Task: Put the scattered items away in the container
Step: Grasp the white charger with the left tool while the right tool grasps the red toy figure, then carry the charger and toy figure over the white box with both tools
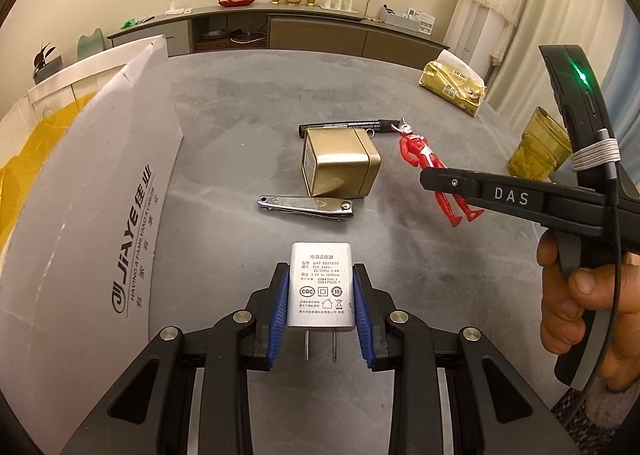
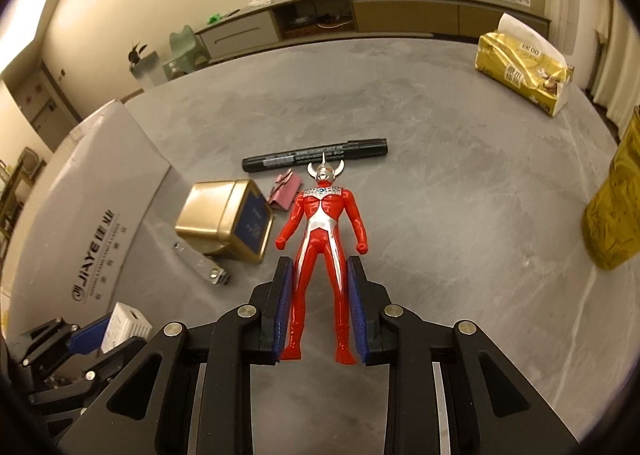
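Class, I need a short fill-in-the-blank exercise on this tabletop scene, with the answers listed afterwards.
1. The left gripper grips a white ____.
2. The right gripper closes around the red toy figure's ____.
3. The black marker lies ____ the figure's head.
4. The nail clipper lies beside a ____-coloured tin.

Answers: charger; legs; beyond; gold
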Tool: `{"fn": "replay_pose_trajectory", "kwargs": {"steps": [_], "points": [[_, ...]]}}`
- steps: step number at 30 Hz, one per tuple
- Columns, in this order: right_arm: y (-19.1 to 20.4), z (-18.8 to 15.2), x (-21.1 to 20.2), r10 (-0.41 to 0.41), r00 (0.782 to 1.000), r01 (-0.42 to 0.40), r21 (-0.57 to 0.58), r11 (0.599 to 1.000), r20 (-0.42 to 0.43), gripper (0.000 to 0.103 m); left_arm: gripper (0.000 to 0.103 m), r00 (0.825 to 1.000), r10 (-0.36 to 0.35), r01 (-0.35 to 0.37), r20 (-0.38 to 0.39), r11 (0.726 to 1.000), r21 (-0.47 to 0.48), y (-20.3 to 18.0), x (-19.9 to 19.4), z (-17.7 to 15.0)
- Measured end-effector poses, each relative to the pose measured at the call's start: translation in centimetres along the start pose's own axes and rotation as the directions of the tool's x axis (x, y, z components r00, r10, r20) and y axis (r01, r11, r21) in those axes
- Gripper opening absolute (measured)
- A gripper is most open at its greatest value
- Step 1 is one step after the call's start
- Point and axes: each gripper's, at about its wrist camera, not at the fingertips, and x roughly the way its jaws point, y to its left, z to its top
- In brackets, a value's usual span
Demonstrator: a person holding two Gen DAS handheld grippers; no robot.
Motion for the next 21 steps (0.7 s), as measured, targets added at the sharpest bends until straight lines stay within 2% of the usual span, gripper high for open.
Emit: {"fn": "replay_pose_trajectory", "kwargs": {"steps": [21], "points": [[4.0,-2.3,-4.5,0.098,0.994,-0.096,-0.054,0.994,0.038,0.027,0.031,0.995,0.059,-0.062,0.075,0.998,0.034,-1.4,-6.3,-0.1]]}}
